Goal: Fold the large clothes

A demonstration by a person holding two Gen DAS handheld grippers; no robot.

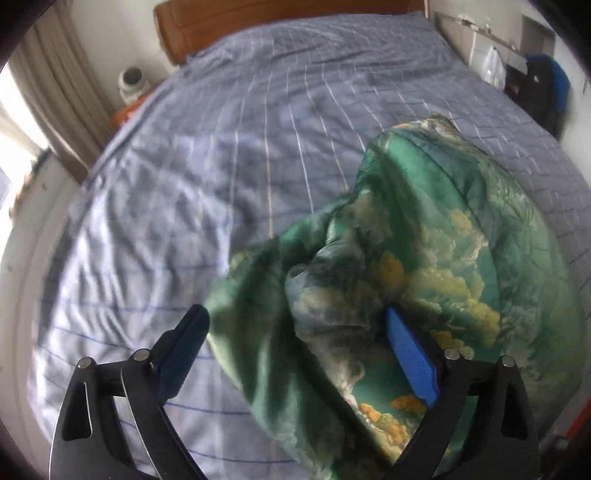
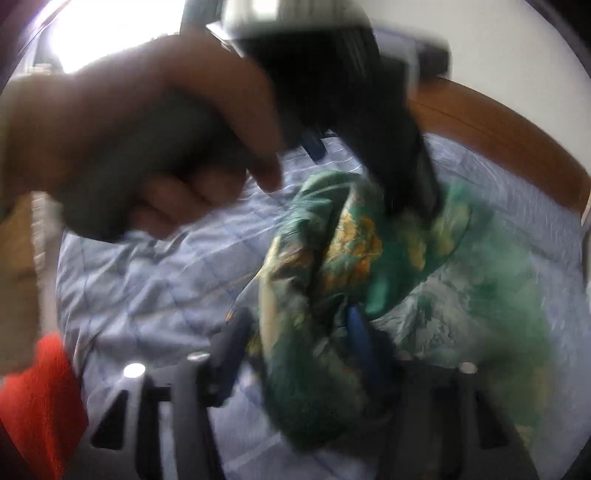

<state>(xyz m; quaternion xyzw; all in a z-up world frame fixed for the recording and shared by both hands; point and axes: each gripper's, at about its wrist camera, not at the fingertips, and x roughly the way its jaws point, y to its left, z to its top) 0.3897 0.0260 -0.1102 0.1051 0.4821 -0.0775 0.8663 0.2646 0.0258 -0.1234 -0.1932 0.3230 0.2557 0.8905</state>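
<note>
**Green garment bunched between both grippers, mid-fold on the bed**

The garment (image 1: 424,266), a green cloth printed with yellow and pale patches, lies heaped on the bed (image 1: 221,147), toward its right side as seen from the foot, well short of the brown headboard (image 1: 280,18). It is crumpled, not flat, with a loose fold hanging down near the foot edge.

The left gripper (image 1: 295,343) has its fingers wide apart; cloth drapes between them and brushes the blue pad of one finger (image 1: 410,354), but nothing is pinched. The right gripper (image 2: 295,343) also stands with fingers apart, a twisted rope of cloth running up between them, not clamped as far as the blur lets me see. A hand (image 2: 147,147) holding the left gripper looms close above it.

The risk, I'd judge, is that with neither gripper gripping, the cloth slumps into a lump and any fold line is lost; closing now on the bunched part could catch several layers at once.
</note>
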